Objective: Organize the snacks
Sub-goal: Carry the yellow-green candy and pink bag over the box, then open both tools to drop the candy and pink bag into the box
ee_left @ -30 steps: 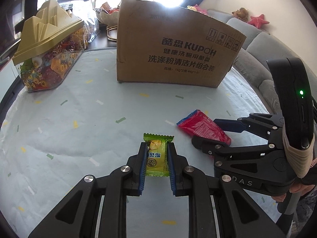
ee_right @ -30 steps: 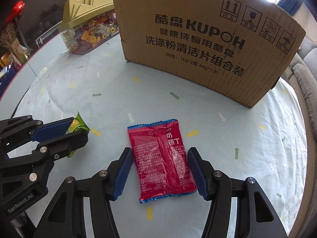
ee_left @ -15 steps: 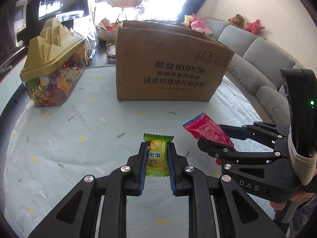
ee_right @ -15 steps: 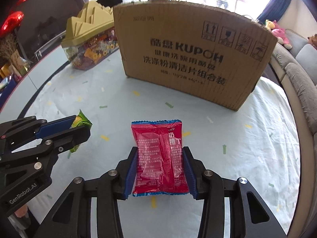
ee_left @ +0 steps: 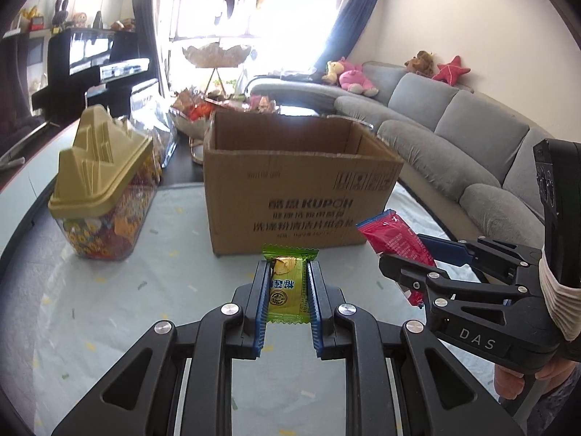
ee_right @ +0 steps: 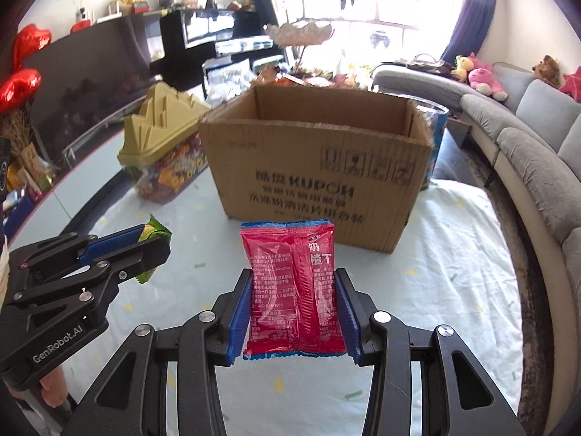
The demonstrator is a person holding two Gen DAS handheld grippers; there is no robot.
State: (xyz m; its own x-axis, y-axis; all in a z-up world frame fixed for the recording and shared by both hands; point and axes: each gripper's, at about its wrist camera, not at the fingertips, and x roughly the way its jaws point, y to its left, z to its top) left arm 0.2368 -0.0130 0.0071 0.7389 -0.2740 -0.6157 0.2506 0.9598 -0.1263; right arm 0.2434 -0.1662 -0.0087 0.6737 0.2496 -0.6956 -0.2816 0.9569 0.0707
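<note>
My left gripper (ee_left: 287, 283) is shut on a small green and yellow candy packet (ee_left: 287, 287) and holds it above the table, short of the open cardboard box (ee_left: 290, 196). My right gripper (ee_right: 294, 294) is shut on a red snack packet (ee_right: 294, 287) and holds it raised, facing the same box (ee_right: 319, 178). The right gripper with the red packet (ee_left: 395, 239) shows at the right of the left wrist view. The left gripper with the green packet (ee_right: 154, 232) shows at the left of the right wrist view. The box's top is open; its inside floor is hidden.
A clear container of sweets with a gold peaked lid (ee_left: 101, 189) stands left of the box. A tiered snack dish (ee_left: 214, 54) stands behind the box. The round table has a pale patterned cloth (ee_right: 454, 272). A grey sofa (ee_left: 472, 138) curves along the right.
My right gripper closed on the red packet and lifted it off the table. Both grippers rose and tilted up, so the box's open top now shows.
</note>
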